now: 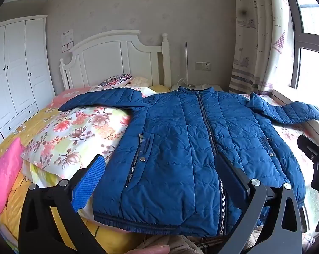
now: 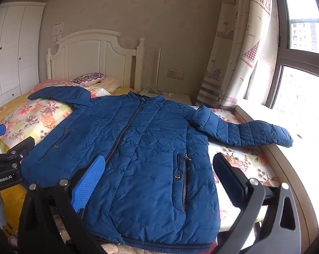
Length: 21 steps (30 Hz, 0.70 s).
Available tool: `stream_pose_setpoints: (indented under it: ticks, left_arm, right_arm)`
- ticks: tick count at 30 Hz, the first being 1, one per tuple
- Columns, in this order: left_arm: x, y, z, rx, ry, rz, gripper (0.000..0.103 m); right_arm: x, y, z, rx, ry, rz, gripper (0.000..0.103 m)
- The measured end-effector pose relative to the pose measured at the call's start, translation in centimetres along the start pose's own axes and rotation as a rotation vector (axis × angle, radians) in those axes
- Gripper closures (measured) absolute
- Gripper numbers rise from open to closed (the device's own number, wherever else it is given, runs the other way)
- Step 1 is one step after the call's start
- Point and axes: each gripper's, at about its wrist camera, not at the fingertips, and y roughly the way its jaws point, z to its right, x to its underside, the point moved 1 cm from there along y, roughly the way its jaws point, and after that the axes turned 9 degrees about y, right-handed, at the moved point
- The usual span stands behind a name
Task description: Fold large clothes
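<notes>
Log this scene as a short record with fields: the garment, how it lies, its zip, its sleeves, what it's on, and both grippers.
garment: blue quilted jacket
lay: flat, front up, hem toward the cameras
zip: closed up to the collar
sleeves: both spread out sideways, unfolded; right sleeve reaches the window ledge
surface: bed with floral bedding
left gripper: open, above the hem, holding nothing
right gripper: open, above the hem, holding nothing
folding: not yet begun

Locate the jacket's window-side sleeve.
In the right wrist view, the sleeve stretches right from the blue jacket, across the bed's edge toward the window ledge.
</notes>
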Motion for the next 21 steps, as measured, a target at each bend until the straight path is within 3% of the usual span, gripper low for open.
stream_pose_setpoints:
  ticks: [21]
  left_arm:
    - [0.4,0.09,-0.74,0.004,-0.016,-0.004,0.004]
  right_arm:
    - [0.12,0.18,0.05,-0.009,0.003,-0.015,0.002]
